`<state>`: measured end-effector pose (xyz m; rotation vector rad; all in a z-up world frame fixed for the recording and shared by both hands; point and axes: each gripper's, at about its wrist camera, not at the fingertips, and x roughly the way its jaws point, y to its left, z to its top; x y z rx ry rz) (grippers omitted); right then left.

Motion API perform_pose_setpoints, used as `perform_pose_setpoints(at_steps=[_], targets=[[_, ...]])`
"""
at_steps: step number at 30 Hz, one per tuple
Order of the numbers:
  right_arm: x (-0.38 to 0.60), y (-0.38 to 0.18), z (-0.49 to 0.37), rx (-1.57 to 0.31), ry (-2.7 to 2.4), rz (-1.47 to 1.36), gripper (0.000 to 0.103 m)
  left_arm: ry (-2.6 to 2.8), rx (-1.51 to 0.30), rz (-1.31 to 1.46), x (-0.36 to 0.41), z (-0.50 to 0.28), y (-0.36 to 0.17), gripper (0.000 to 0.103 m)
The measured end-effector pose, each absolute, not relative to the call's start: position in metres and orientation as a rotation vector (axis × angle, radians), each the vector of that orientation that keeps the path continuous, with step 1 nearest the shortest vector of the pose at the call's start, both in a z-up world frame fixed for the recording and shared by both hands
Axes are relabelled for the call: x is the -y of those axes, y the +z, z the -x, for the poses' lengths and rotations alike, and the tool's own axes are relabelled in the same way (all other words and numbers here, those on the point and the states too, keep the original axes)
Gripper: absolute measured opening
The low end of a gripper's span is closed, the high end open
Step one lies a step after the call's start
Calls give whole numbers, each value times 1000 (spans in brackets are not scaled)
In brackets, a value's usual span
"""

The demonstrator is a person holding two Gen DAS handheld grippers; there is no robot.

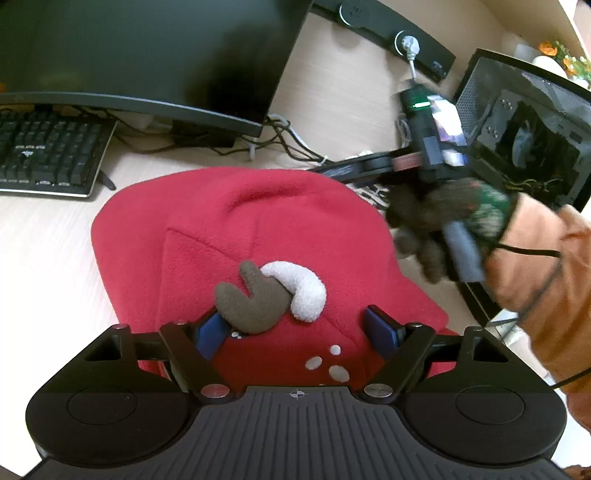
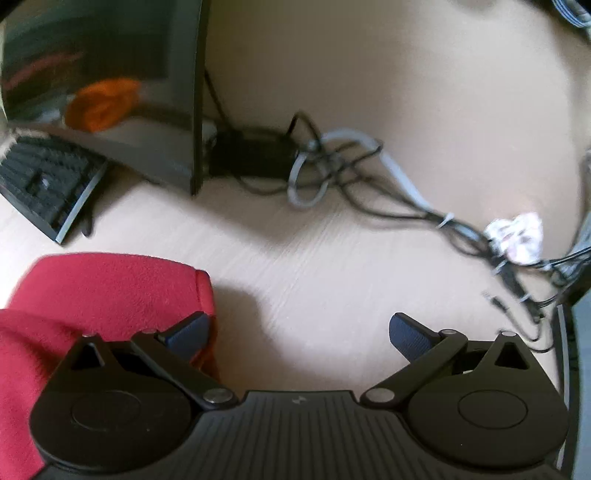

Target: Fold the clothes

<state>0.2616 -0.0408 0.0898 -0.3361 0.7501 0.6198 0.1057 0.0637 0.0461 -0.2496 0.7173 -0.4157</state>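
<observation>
A red fleece garment (image 1: 229,229) lies folded on the light wooden desk (image 1: 44,251), with a brown and white plush patch (image 1: 266,295) and white dots on top. My left gripper (image 1: 297,328) is open, its blue pads just above the garment near the patch. The other gripper, held by a gloved hand (image 1: 436,218), is at the garment's right far side. In the right wrist view my right gripper (image 2: 299,334) is open and empty over bare desk (image 2: 332,266); the garment's edge (image 2: 110,291) lies at its left finger.
A monitor (image 1: 147,55) and black keyboard (image 1: 48,155) stand at the back left. Tangled cables (image 2: 332,170) run behind the monitor. An open computer case (image 1: 528,125) stands at the right. A power strip (image 1: 388,29) is on the wall.
</observation>
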Motion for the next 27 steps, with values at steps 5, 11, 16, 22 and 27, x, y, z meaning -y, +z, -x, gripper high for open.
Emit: perform_pose_setpoints(at_steps=[5, 11, 16, 22, 27], targets=[[98, 124, -220, -738, 803, 170, 103, -409, -708, 228, -57, -103, 46, 91], [116, 82, -160, -850, 849, 199, 103, -401, -701, 201, -51, -101, 46, 93], [111, 73, -152, -874, 781, 152, 103, -383, -709, 268, -64, -98, 53, 93], [99, 78, -130, -808, 755, 248, 103, -276, -697, 416, -100, -77, 62, 94], [98, 77, -123, -776, 759, 268, 103, -230, -774, 499, -119, -77, 43, 94]])
